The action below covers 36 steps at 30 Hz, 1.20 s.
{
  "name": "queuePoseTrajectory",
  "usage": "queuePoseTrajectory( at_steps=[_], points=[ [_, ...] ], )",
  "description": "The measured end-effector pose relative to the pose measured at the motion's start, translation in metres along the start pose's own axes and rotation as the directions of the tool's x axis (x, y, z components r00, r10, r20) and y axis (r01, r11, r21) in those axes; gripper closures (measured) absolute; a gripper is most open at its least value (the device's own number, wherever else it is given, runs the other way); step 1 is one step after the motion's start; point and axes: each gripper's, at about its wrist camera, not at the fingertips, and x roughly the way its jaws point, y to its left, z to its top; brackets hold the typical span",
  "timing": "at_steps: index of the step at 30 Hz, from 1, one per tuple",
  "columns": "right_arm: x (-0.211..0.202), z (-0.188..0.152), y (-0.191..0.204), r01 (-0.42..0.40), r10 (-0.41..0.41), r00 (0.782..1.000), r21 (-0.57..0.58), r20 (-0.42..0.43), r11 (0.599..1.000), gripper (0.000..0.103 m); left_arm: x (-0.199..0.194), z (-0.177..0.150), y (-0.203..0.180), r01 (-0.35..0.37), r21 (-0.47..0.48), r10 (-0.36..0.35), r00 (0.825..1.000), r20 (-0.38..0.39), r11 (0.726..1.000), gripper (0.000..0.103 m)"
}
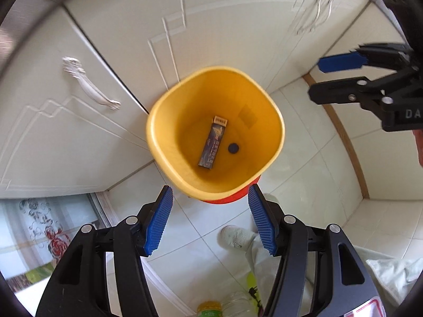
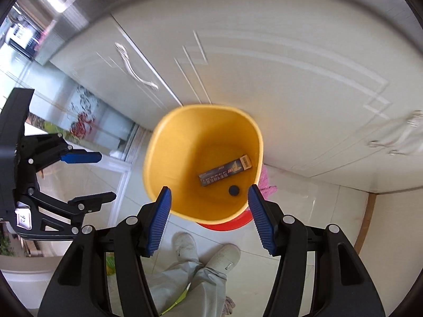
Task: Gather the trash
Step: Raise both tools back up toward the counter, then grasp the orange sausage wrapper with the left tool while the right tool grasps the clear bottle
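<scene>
looking down past both grippers at cream cabinet doors with pale handles, straight ahead. just ahead of the left gripper and right gripper, both spread wide and holding nothing, a yellow bin stands on the tiled floor against the cabinets. inside it lie a dark carton with a barcode label, its writing too small to read, and beside it a small dark cap. nothing blocks the bin's mouth.
</scene>
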Motion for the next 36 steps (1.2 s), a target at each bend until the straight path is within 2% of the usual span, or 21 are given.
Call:
queuePoseTrajectory(
  at_steps=[5, 9, 12, 18, 21, 27, 33, 36],
  points=[
    [-0.060, -0.005, 0.014, 0.033, -0.036, 0.994, 0.034, 0.108, 0.999, 0.042, -0.046, -0.007, -0.004, -0.024, -0.062, 0.029, 0.997, 0.078, 0.998, 0.043],
    [-0.105, -0.003, 0.021, 0.051, -0.065, 0.979, 0.076, 0.195, 0.996, 0.042, -0.083, -0.007, -0.002, -0.029, -0.115, 0.047, 0.987, 0.154, 0.993, 0.042],
    [-0.133, 0.004, 0.019, 0.049, -0.073, 0.964, 0.098, 0.257, 0.994, 0.042, -0.109, 0.001, 0.002, -0.034, -0.150, 0.065, 0.976, 0.209, 0.988, 0.038],
    [-0.173, 0.033, 0.013, 0.054, -0.089, 0.935, 0.111, 0.344, 0.992, 0.042, -0.144, 0.028, 0.020, -0.030, -0.220, 0.093, 0.955, 0.281, 0.975, 0.038],
    [-0.183, 0.056, 0.009, 0.057, -0.093, 0.923, 0.105, 0.374, 0.993, 0.041, -0.153, 0.048, 0.028, -0.040, -0.234, 0.112, 0.946, 0.304, 0.971, 0.037],
    [-0.191, 0.103, -0.008, 0.045, -0.078, 0.907, 0.088, 0.413, 0.995, 0.029, -0.168, 0.088, 0.048, -0.045, -0.276, 0.137, 0.936, 0.325, 0.960, 0.036],
    [-0.185, 0.154, -0.031, 0.014, -0.047, 0.898, 0.079, 0.438, 0.997, 0.020, -0.168, 0.136, 0.077, -0.032, -0.354, 0.158, 0.930, 0.333, 0.935, 0.029],
    [-0.179, 0.177, -0.040, 0.004, -0.040, 0.898, 0.084, 0.437, 0.996, 0.019, -0.164, 0.156, 0.090, -0.017, -0.398, 0.159, 0.931, 0.327, 0.917, 0.026]
  ],
)
